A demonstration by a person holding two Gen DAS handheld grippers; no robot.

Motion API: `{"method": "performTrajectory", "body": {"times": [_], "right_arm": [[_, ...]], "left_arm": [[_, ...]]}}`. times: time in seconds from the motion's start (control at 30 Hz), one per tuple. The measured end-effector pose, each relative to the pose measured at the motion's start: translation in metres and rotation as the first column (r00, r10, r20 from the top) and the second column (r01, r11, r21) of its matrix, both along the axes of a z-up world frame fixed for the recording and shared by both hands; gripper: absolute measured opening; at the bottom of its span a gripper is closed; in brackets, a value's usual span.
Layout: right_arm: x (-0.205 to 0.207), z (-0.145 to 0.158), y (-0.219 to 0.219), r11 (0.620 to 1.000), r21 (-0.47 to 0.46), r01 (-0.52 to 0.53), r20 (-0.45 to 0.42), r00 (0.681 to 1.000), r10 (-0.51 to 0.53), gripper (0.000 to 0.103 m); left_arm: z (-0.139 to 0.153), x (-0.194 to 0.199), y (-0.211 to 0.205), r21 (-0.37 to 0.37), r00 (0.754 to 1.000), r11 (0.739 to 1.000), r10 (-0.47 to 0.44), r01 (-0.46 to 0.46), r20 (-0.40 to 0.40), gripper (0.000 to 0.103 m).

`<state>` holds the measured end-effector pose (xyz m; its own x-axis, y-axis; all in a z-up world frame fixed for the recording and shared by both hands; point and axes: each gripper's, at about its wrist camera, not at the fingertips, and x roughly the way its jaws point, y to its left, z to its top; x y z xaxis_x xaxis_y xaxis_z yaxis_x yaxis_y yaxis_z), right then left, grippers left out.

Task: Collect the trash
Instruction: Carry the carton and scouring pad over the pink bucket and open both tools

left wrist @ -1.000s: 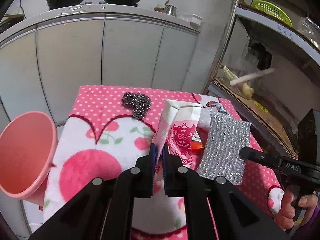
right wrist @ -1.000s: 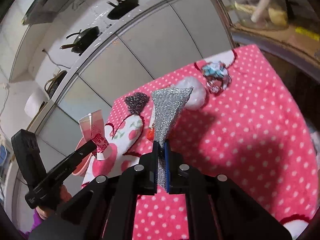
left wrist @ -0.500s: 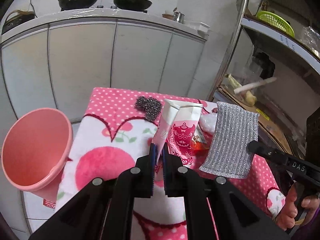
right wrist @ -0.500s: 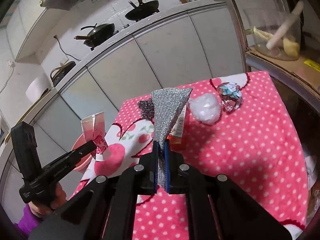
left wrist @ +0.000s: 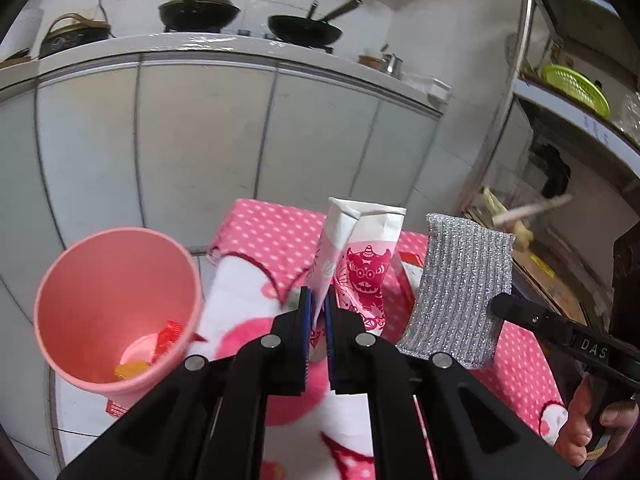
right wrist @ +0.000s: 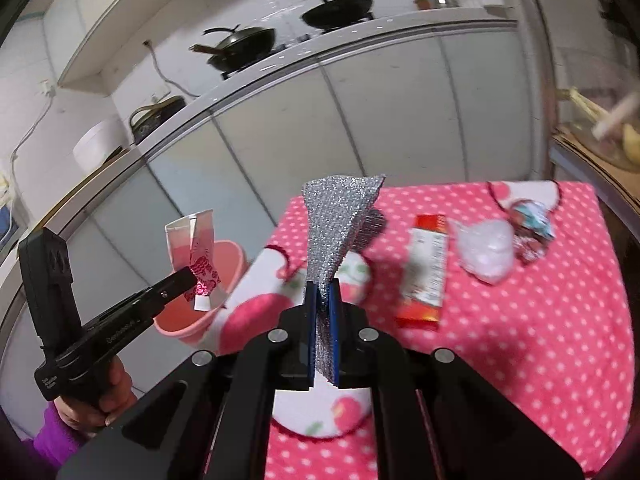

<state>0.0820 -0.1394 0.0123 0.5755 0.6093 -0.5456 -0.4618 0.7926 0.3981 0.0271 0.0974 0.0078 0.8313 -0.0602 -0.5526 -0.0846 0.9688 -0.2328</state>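
The pink carton (left wrist: 362, 264), printed with a red mask figure, stood upright at the centre of the left wrist frame, clamped at its lower edge by your left gripper (left wrist: 317, 316), whose jaws were drawn narrow onto it. In the right wrist frame the same carton (right wrist: 196, 252) appeared at centre left, held in front of the pink bin's mouth.

The pink bin (left wrist: 116, 312) occupied the lower left of the left wrist frame, just beside the table edge. Its opening faced the camera, and a few wrappers lay at its bottom.

Your right gripper (right wrist: 322, 312) was closed narrow on a silver scouring cloth (right wrist: 338, 232), which rose as a folded wedge at the centre of the right wrist frame. In the left wrist frame the cloth (left wrist: 460, 292) hung flat at centre right, held at its right edge.

The table carried a pink polka-dot cloth (right wrist: 540, 340). On it, in the right half of the right wrist frame, lay:
- an orange and white wrapper (right wrist: 424, 272), just right of centre;
- a crumpled clear plastic wad (right wrist: 486, 250), beside the wrapper;
- a crumpled printed foil wrapper (right wrist: 532, 230), furthest right, touching or nearly touching the wad.

A dark scouring pad (right wrist: 370, 226) showed partly behind the silver cloth.

White cabinets (left wrist: 200, 152) filled the upper half of both frames, with two black pans (left wrist: 304, 30) on the counter above.
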Motion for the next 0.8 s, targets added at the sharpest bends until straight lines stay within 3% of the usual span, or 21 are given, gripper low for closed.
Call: {"method": "performTrajectory", "body": {"times": [0.23, 0.47, 0.8], "right_arm": [[0.01, 0.015, 0.048, 0.993, 0.022, -0.117, 0.022, 0.993, 0.117, 0.006], [0.017, 0.025, 0.107, 0.972, 0.028, -0.232, 0.047, 0.972, 0.23, 0.006], [0.021, 0.011, 0.198, 0.936, -0.025, -0.352, 0.03, 0.935, 0.353, 0.006]], "left_arm": [[0.008, -0.007, 0.043, 0.004, 0.993, 0.993, 0.114, -0.115, 0.024, 0.006], [0.011, -0.017, 0.096, 0.038, 0.968, 0.968, 0.247, -0.249, 0.038, 0.006], [-0.027, -0.023, 0.149, 0.037, 0.932, 0.933, 0.358, -0.357, -0.056, 0.006]]}}
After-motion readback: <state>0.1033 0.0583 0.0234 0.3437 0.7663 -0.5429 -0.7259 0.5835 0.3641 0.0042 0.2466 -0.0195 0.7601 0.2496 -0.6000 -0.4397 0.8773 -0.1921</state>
